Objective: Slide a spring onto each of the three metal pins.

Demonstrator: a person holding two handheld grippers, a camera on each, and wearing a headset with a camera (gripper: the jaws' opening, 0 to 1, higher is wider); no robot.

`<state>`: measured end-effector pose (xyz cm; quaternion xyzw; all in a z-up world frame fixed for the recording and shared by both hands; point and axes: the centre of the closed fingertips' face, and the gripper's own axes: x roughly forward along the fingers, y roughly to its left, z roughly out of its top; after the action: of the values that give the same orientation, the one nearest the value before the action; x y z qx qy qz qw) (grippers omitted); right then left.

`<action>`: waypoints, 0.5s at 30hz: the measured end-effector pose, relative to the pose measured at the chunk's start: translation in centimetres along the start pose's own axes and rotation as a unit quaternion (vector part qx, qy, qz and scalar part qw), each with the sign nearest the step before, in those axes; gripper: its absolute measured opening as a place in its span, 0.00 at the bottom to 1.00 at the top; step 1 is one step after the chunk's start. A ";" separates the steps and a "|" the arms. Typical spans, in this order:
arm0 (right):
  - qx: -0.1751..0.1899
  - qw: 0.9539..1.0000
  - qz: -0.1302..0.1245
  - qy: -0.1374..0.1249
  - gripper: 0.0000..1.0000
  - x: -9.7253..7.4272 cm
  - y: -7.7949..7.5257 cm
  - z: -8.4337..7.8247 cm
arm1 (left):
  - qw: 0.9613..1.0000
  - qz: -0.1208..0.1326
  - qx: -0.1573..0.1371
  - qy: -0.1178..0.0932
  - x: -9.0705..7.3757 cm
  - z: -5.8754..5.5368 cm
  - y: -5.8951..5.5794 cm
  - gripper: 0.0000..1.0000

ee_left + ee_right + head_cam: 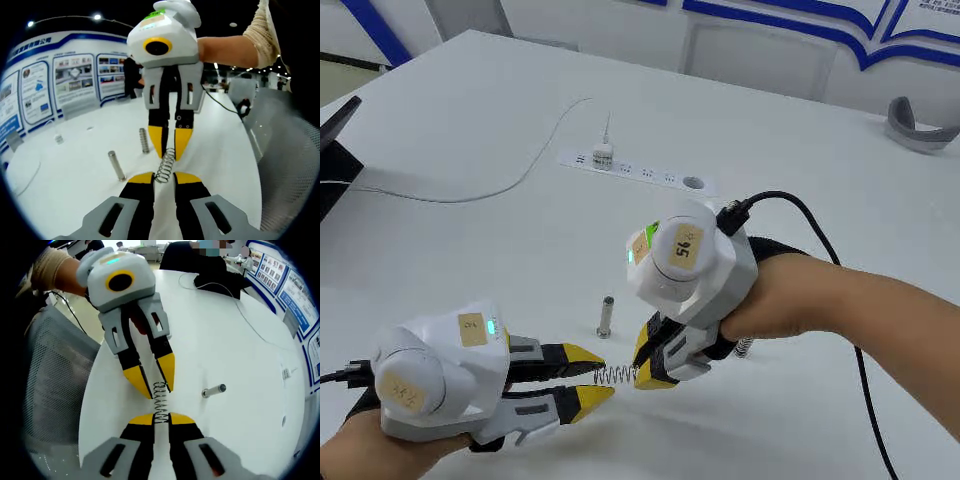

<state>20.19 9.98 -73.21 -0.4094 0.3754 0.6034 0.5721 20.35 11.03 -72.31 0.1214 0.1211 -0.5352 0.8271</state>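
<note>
Spring (pixel 615 375) hangs level in the air on the near side of the bare metal pin (pixel 606 316), stretched between the two grippers, which meet tip to tip. The pin stands upright on the white table (pixel 470 150), apart from both grippers and from the spring.

The left gripper (pixel 597 377) comes in from the left of the pin, lying almost level, its yellow-tipped jaws pointing right. The left hand (pixel 360 450) grips its white body from below and behind. Its jaws are drawn close on either side of the spring's left end; whether they actually press on the coil cannot be told.

The right gripper (pixel 645 365) sits just right of the pin and nearer the person, tipped down and to the left. The right hand (pixel 770 295) holds it from behind with the wrist bent, the forearm running off to the right. Its jaws are pinched on the spring's right end, and in the right gripper view the coil sits squarely between the yellow tips.

In the left gripper view a second pin (pixel 144 140), already wearing a spring, stands upright beyond the bare pin. A power strip (pixel 640 172) lies on the table well beyond the bare pin.
</note>
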 end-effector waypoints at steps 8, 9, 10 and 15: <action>-0.008 1.000 0.002 0.005 0.11 -0.5 0.2 0.1 | 1.000 -0.003 0.009 0.003 0.1 -0.1 -0.1 0.12; -0.010 1.000 0.003 0.005 0.11 -0.6 0.3 0.3 | 1.000 -0.003 0.011 0.003 0.1 -0.1 -0.2 0.12; -0.011 1.000 0.003 0.005 0.11 -0.7 0.3 0.4 | 1.000 -0.004 0.011 0.003 0.1 -0.1 -0.1 0.12; -0.013 1.000 0.001 -0.001 0.11 -1.4 0.3 1.2 | 1.000 -0.003 0.011 0.005 0.0 -0.2 -0.1 0.12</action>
<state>19.79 10.50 -71.50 -0.4163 0.3673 0.6093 0.5662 20.22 10.99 -72.52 0.1326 0.1199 -0.5386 0.8234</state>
